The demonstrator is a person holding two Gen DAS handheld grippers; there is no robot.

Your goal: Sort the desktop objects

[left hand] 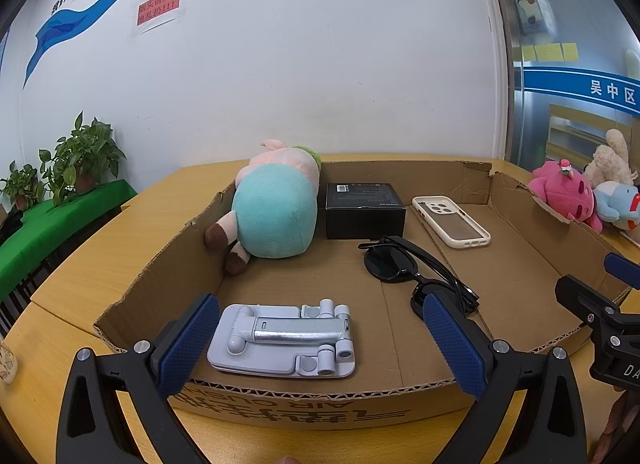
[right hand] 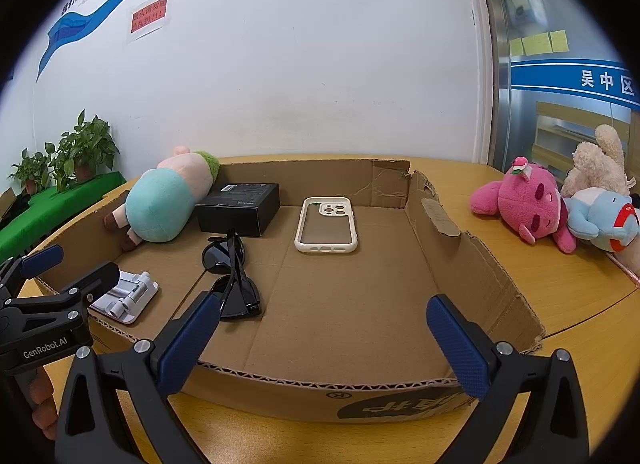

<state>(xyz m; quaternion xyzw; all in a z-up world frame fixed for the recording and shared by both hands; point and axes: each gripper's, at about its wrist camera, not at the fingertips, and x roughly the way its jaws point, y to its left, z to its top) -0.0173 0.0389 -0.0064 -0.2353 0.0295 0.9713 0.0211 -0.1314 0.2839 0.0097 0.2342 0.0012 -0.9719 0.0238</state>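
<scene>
A shallow cardboard tray [left hand: 320, 394] [right hand: 472, 264] sits on the wooden table. Inside lie a teal-and-pink plush [left hand: 276, 204] [right hand: 164, 200], a black box [left hand: 364, 208] [right hand: 240, 208], a white phone case [left hand: 450, 220] [right hand: 326, 224], black sunglasses [left hand: 412, 268] [right hand: 232, 276] and a folded grey phone stand [left hand: 284, 340] [right hand: 128, 294]. My left gripper [left hand: 320, 344] is open and empty, above the tray's near edge with the stand between its fingers. My right gripper [right hand: 324, 344] is open and empty over the tray's near right part.
Outside the tray at the right lie a pink plush [right hand: 524, 204] [left hand: 564, 194], a blue plush [right hand: 600, 216] and a beige plush [right hand: 596, 160]. Potted plants [left hand: 76, 156] stand on a green-covered bench at the left. A white wall is behind the table.
</scene>
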